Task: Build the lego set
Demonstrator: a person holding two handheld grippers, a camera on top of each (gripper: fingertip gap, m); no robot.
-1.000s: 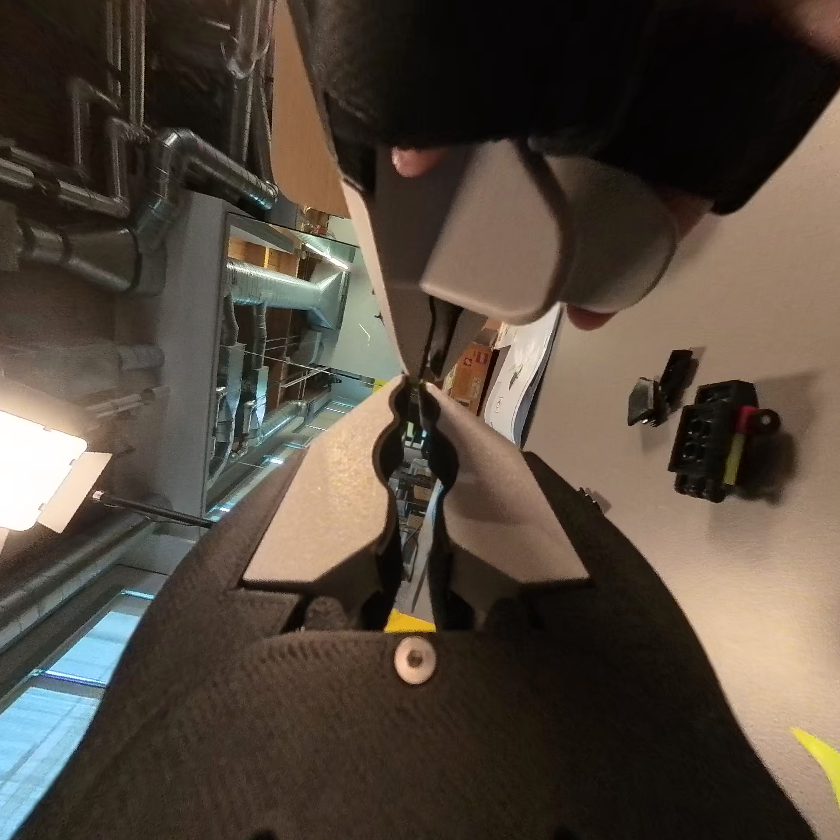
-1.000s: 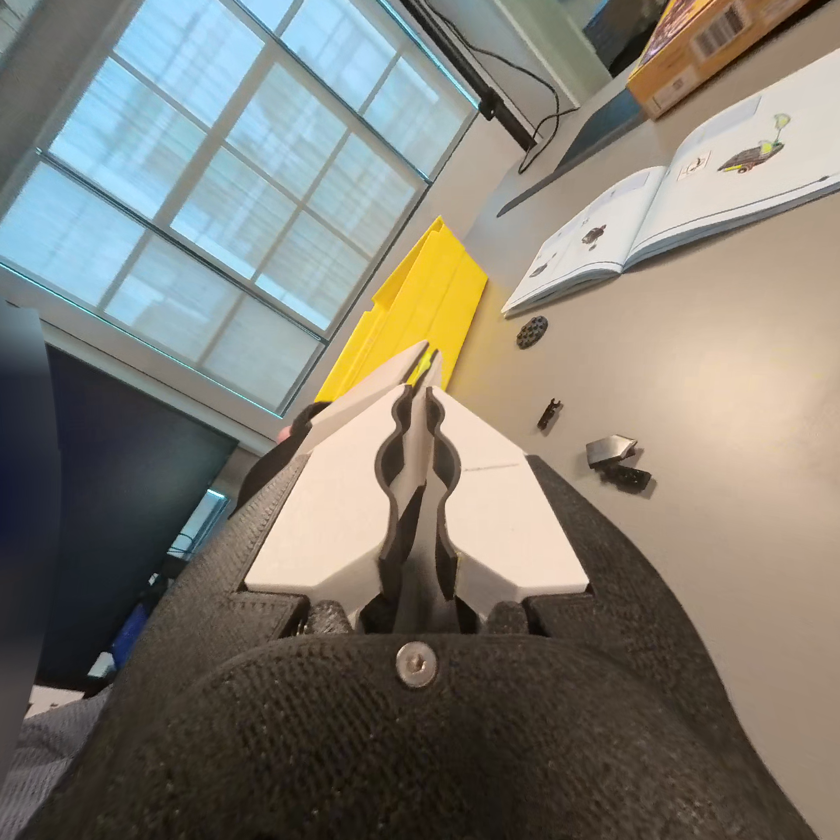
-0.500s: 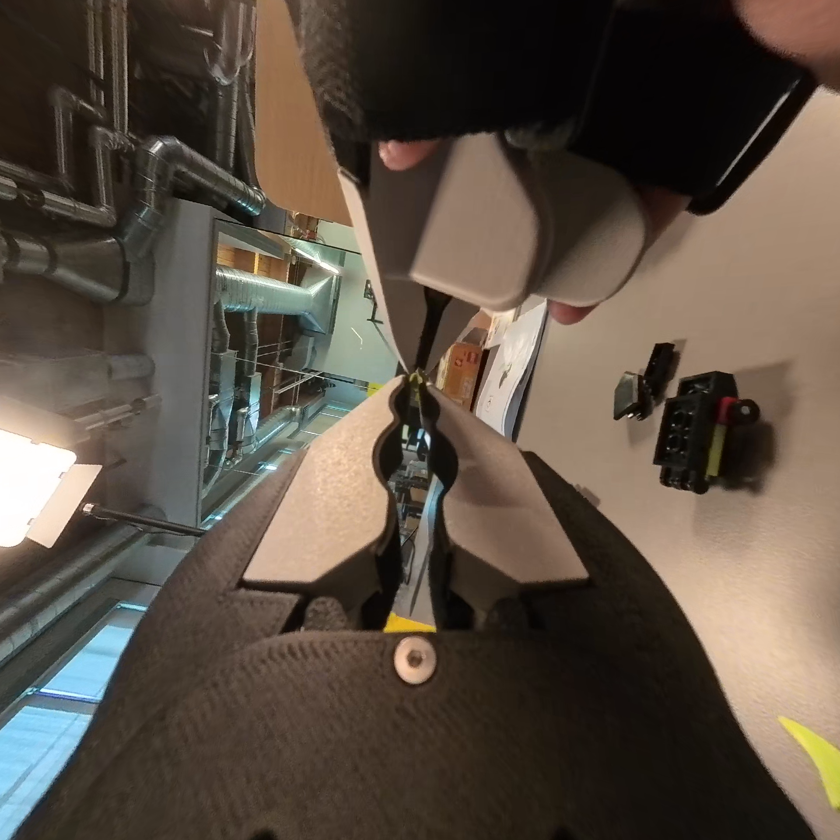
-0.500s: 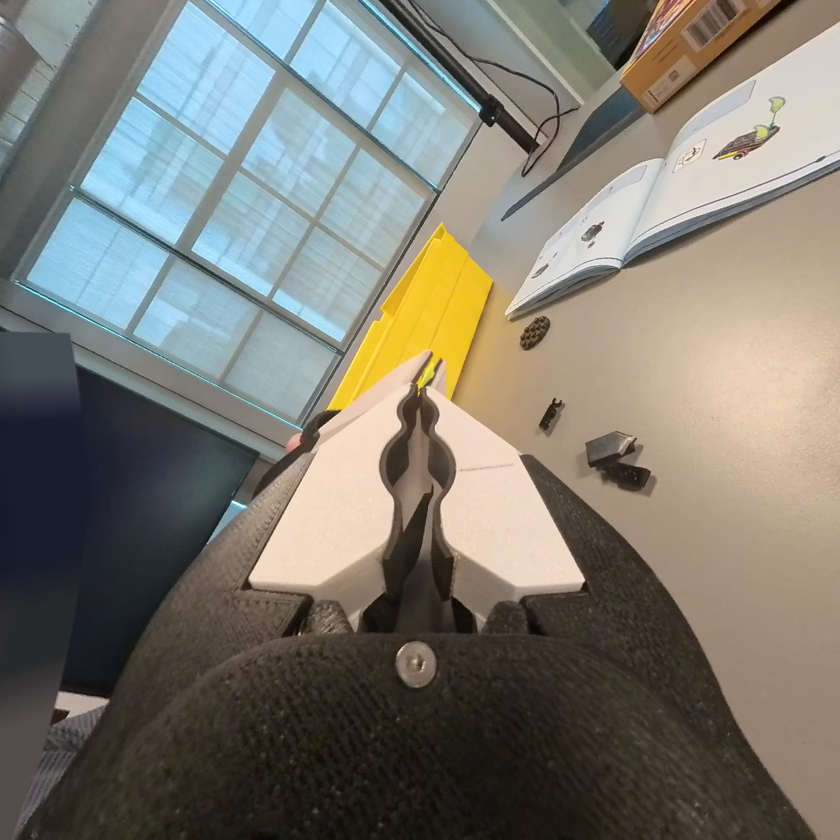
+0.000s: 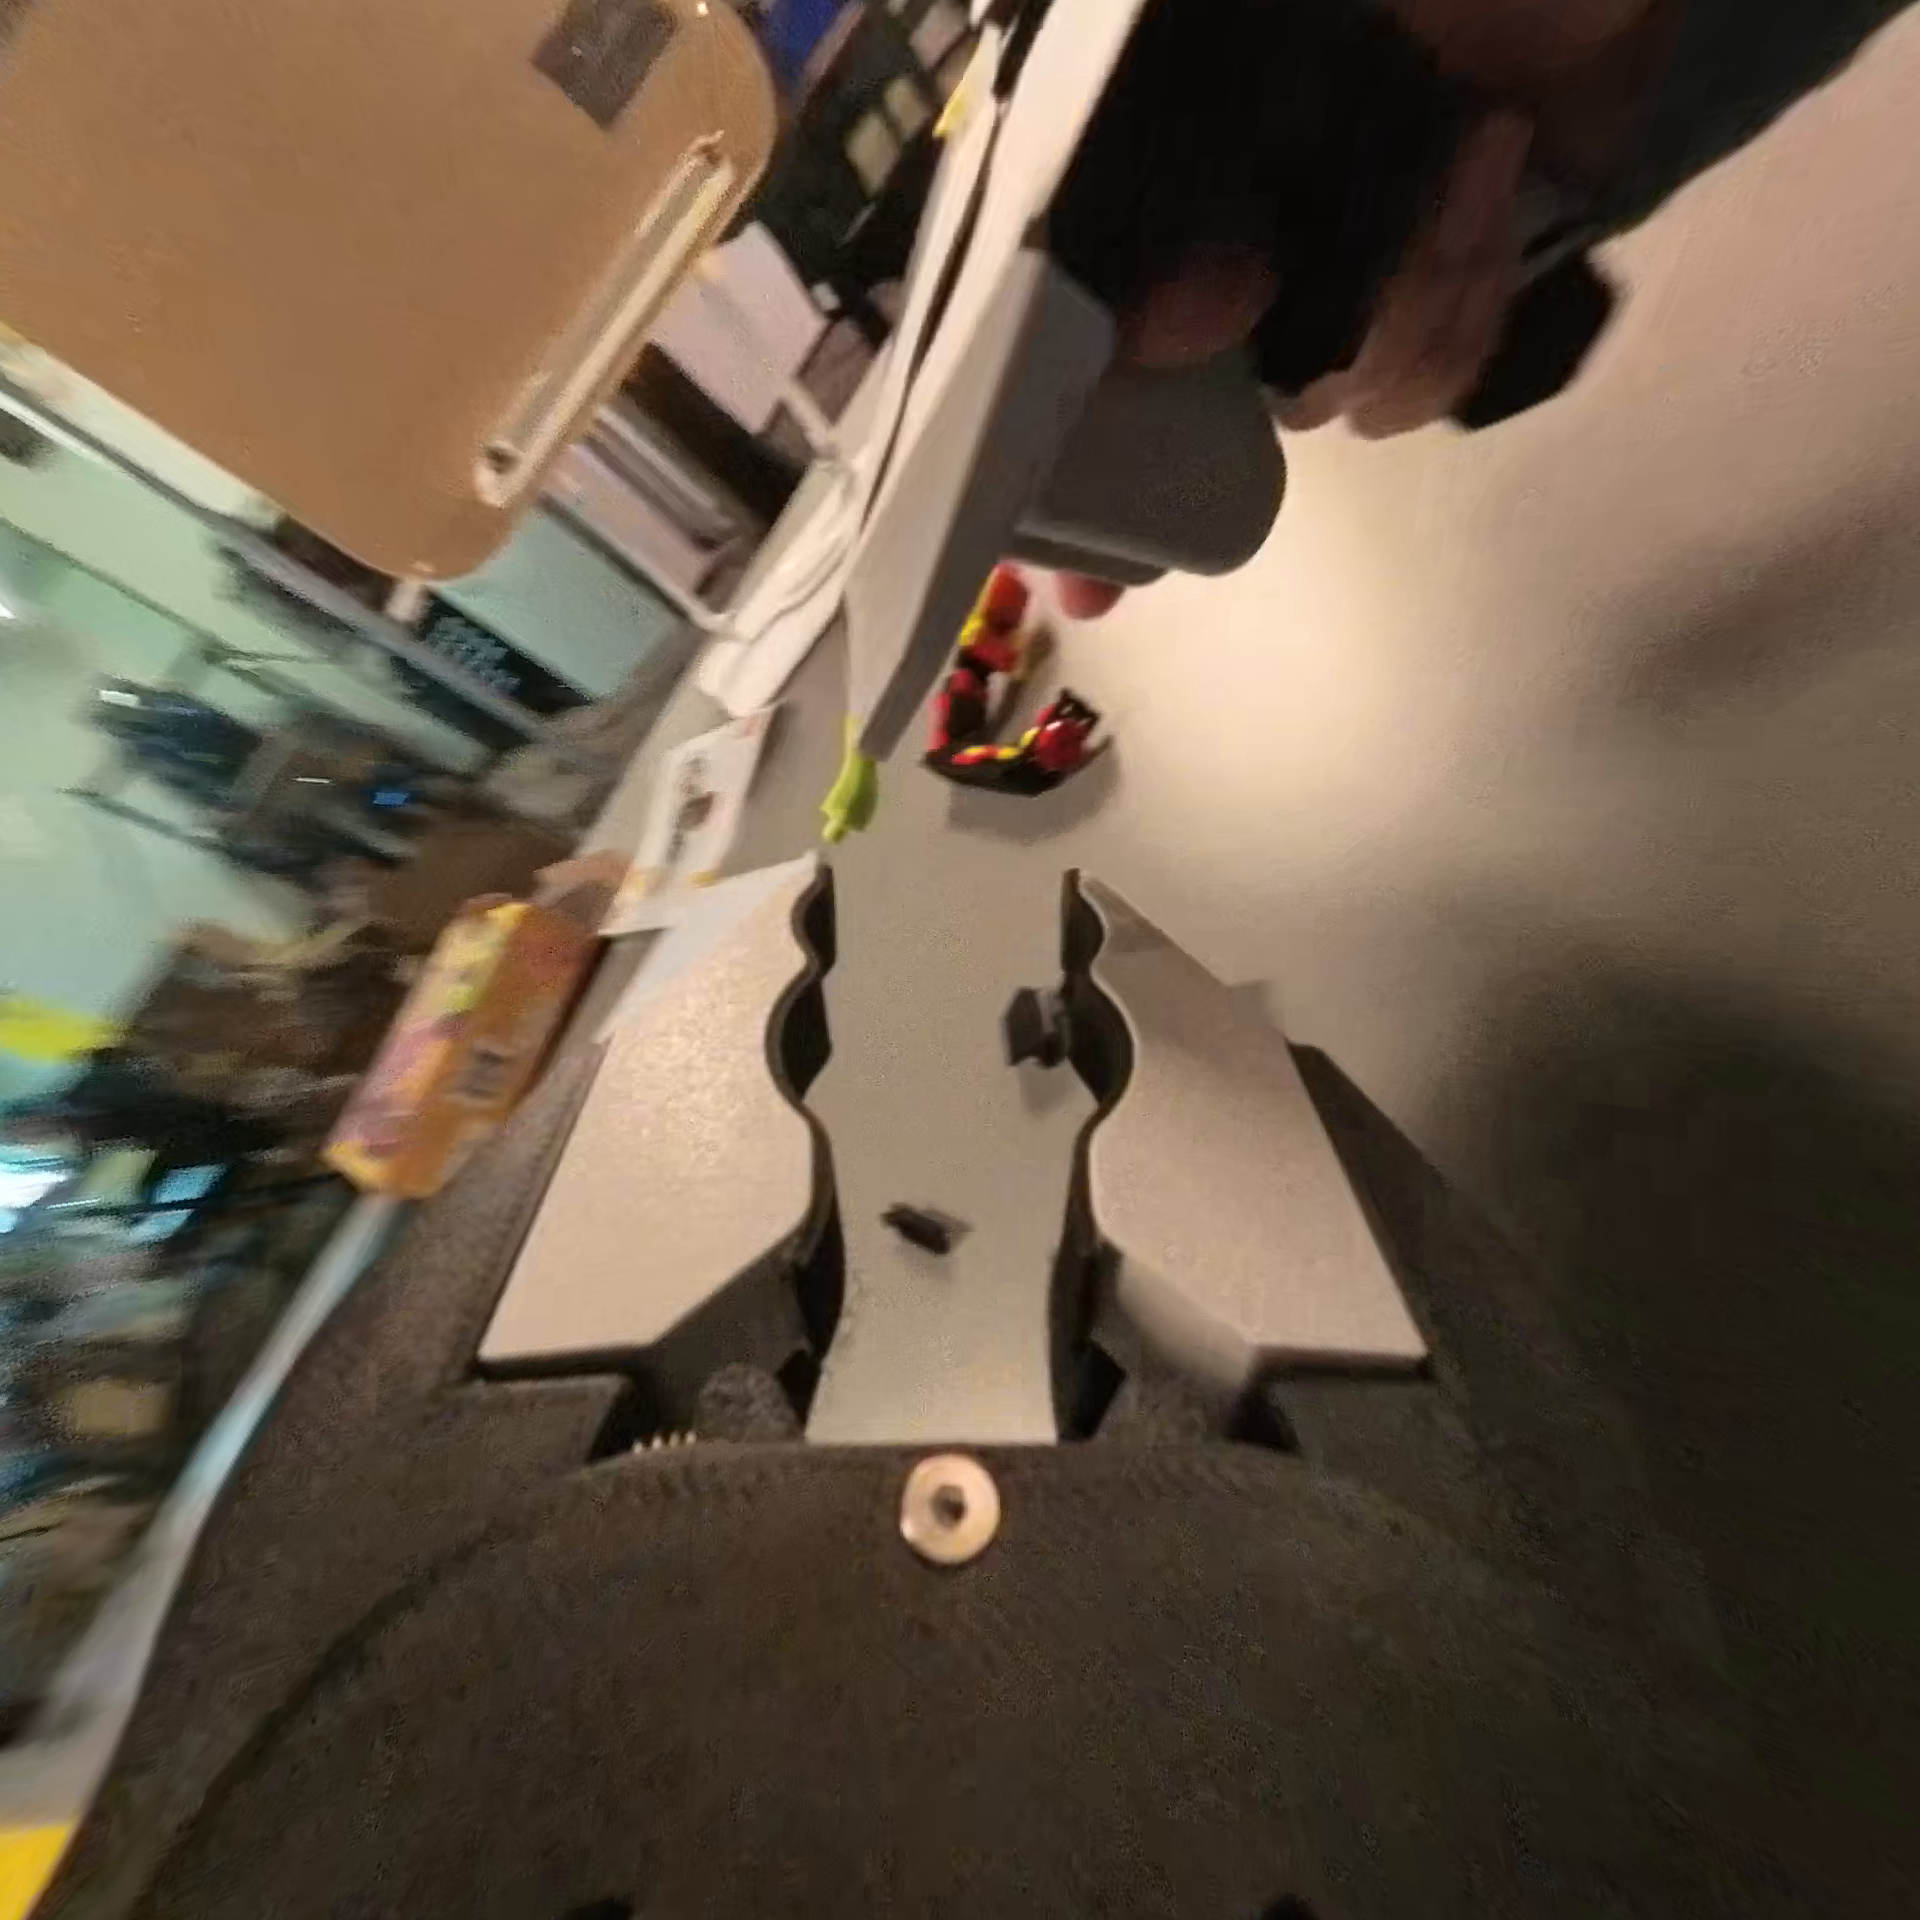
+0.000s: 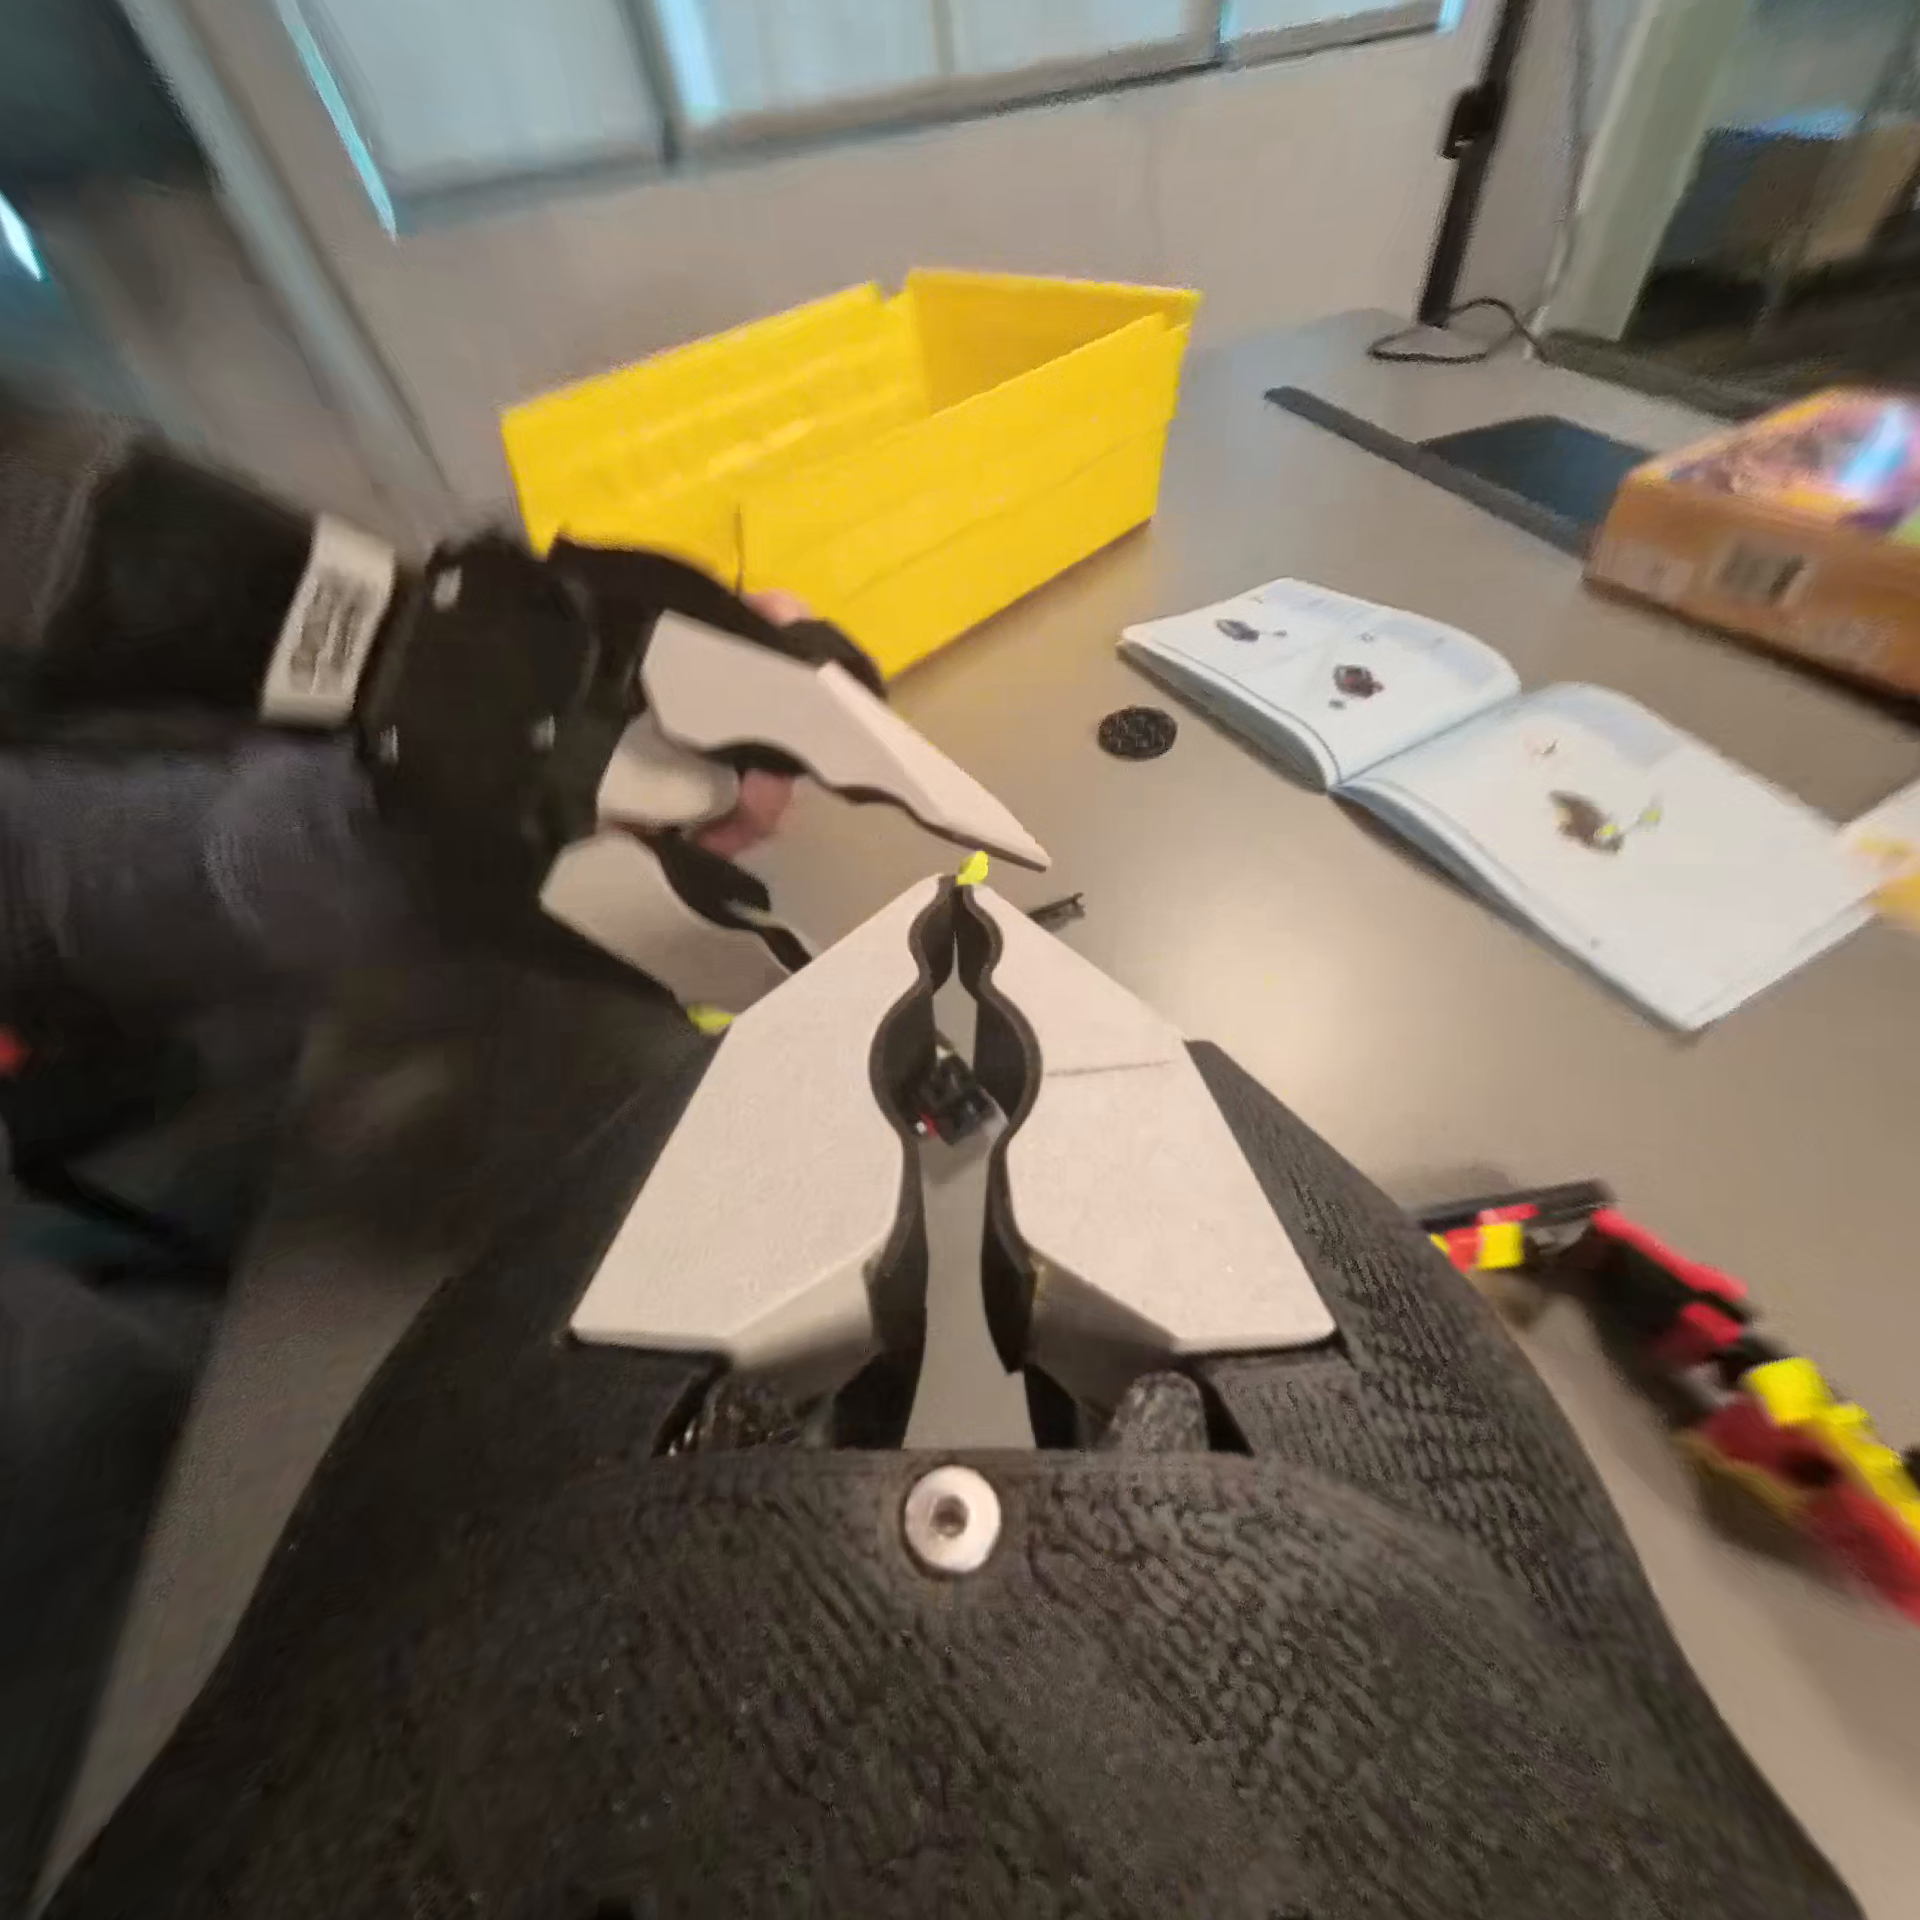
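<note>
My right gripper (image 6: 956,883) is shut on a small lime green Lego piece (image 6: 972,868) that sticks out of its tips above the grey table (image 6: 1299,1039). My left gripper (image 5: 945,883) is open and empty, and two small black pieces (image 5: 1034,1023) lie on the table between its fingers. In the left wrist view the right gripper (image 5: 868,743) holds the lime piece (image 5: 852,795) just ahead of my open left fingertips. In the right wrist view the left gripper's upper finger (image 6: 831,727) ends just above the lime piece. A red, yellow and black Lego assembly (image 6: 1714,1351) lies at the right.
A yellow bin (image 6: 883,468) stands at the back of the table. An open instruction booklet (image 6: 1455,758) and the set's box (image 6: 1766,540) lie at the right. A black round piece (image 6: 1138,732) lies before the booklet. A black block (image 6: 945,1101) shows through my right fingers' gap. My left and right fingertips are right by each other. It is some 4 centimeters from my left tips to the black block (image 6: 945,1101).
My left gripper has opened and let go of the lime piece, which stays in my shut right gripper. Both grippers have swung to face down over the table.
</note>
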